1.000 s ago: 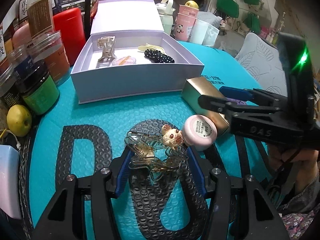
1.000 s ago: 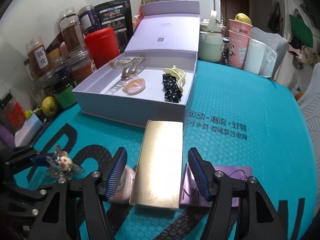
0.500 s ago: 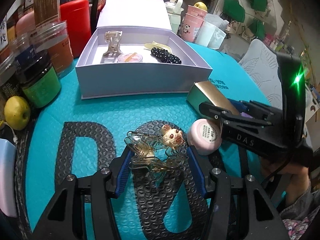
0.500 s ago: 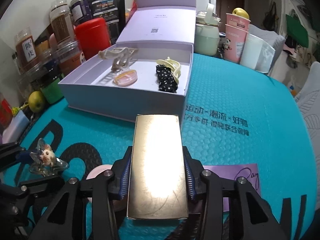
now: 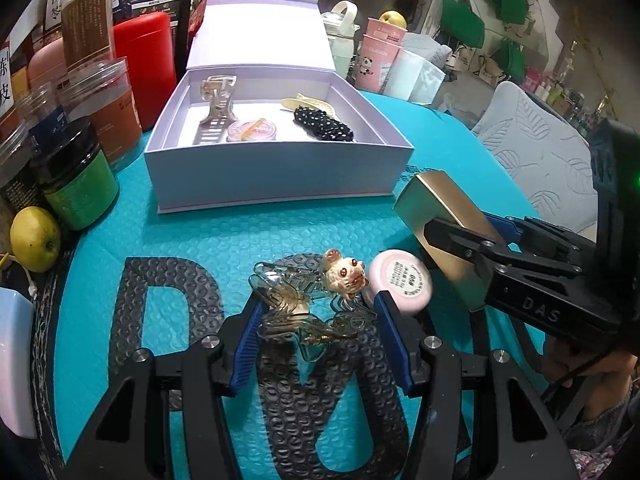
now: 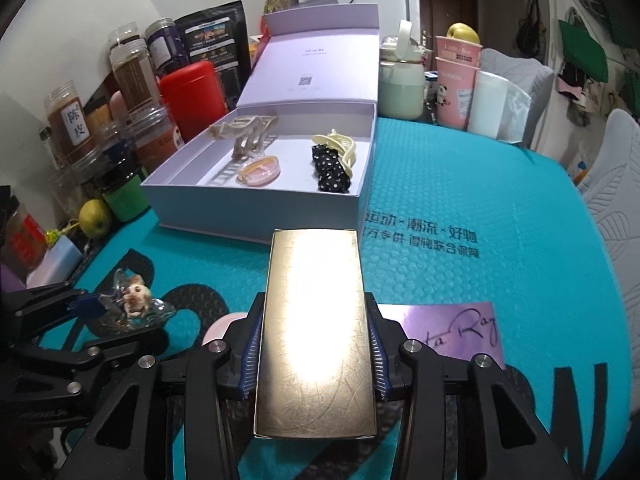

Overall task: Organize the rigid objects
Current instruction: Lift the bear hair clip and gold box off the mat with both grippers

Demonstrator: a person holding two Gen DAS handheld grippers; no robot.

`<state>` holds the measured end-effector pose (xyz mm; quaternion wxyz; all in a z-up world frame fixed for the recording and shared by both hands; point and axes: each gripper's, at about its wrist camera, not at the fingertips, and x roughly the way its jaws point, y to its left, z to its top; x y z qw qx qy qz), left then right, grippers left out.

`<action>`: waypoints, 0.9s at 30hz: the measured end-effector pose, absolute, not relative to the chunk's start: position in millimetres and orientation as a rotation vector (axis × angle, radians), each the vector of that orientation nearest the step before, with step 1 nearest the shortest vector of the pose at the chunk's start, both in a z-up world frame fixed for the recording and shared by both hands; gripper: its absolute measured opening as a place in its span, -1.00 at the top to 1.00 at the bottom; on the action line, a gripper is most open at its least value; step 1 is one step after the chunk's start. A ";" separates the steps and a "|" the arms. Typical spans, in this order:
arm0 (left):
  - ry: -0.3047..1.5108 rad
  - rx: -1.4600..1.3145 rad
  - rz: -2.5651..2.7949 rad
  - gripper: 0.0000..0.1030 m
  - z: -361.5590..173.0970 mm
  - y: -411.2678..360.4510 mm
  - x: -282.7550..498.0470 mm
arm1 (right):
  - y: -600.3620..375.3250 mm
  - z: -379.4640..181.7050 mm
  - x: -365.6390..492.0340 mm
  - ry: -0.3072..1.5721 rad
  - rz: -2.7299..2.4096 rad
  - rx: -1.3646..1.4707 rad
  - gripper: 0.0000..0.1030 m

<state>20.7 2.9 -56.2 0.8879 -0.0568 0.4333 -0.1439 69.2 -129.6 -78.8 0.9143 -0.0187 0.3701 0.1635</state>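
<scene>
An open lilac box point(image 5: 276, 176) point(image 6: 256, 208) on the teal mat holds a beige claw clip point(image 5: 218, 100), a pink round case point(image 5: 251, 131) and a black dotted clip point(image 5: 322, 126). My left gripper point(image 5: 318, 334) is open around a clear hair clip with a mouse figure point(image 5: 312, 300) lying on the mat. My right gripper point(image 6: 316, 354) is shut on a gold rectangular box point(image 6: 316, 332) and holds it above the mat, in front of the lilac box; the gold box also shows in the left wrist view point(image 5: 444, 216). A pink round compact point(image 5: 400, 282) lies beside the mouse clip.
Jars, a red canister point(image 5: 144, 64) and a lemon point(image 5: 34, 232) crowd the left edge. Pink cups point(image 6: 456, 80) and a pale green bottle point(image 6: 400, 84) stand behind the box. A purple card point(image 6: 452, 328) lies on the mat under my right gripper.
My right gripper has closed on the gold box and lifted it off the mat. My left gripper has stayed open around the mouse clip, shifting only slightly.
</scene>
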 end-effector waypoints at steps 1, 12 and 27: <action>0.898 -0.118 -0.301 -0.04 -55.7 2.7 19.6 | -130.4 -77.0 65.7 0.761 0.340 -0.033 0.16; 0.877 -0.101 -0.297 -0.04 -51.3 2.5 2.7 | -130.0 -66.2 27.5 0.759 0.370 -0.014 0.15; 0.821 -0.046 -0.292 -0.04 -31.3 -4.9 -8.4 | -125.9 -56.7 1.8 0.758 0.437 0.009 0.15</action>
